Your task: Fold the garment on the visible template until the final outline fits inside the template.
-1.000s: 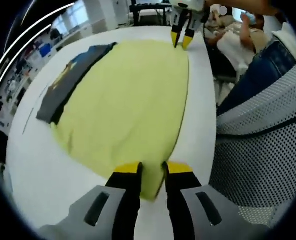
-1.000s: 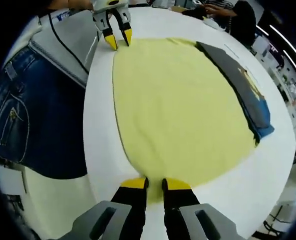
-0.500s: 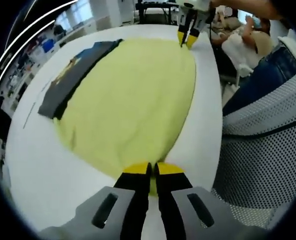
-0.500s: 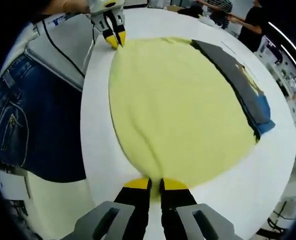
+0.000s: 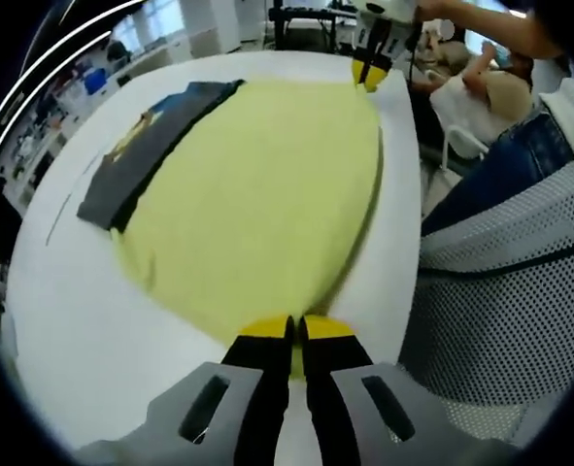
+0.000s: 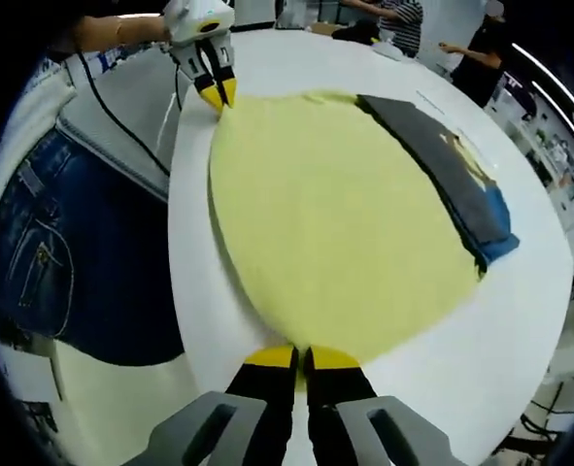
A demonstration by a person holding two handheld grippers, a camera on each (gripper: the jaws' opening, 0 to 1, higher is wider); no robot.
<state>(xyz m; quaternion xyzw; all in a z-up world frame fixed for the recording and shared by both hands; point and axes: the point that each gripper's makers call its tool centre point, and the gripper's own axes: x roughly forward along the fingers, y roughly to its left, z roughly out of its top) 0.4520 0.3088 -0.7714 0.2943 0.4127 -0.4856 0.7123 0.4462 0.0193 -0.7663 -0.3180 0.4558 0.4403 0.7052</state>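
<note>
A pale yellow garment point(image 5: 257, 184) lies spread on the white table point(image 5: 63, 320); its near edge is lifted a little off the table. A dark folded garment with a printed front point(image 5: 146, 146) lies along its far side. My left gripper point(image 5: 296, 335) is shut on one near corner of the yellow garment. My right gripper point(image 6: 301, 361) is shut on the other near corner. In the right gripper view the yellow garment point(image 6: 335, 223) runs up to the left gripper point(image 6: 217, 94), and the dark garment point(image 6: 442, 175) lies at the right. The right gripper point(image 5: 372, 76) appears at the top of the left gripper view.
A person in blue jeans point(image 6: 63, 262) stands at the table's edge, beside a grey mesh chair point(image 5: 510, 301). Other people point(image 6: 403, 19) are at the back of the room. Bare white table point(image 6: 520, 320) lies beyond the garments.
Both grippers went from open around the yellow garment's near corners to shut on them, and the near edge has risen slightly from the table.
</note>
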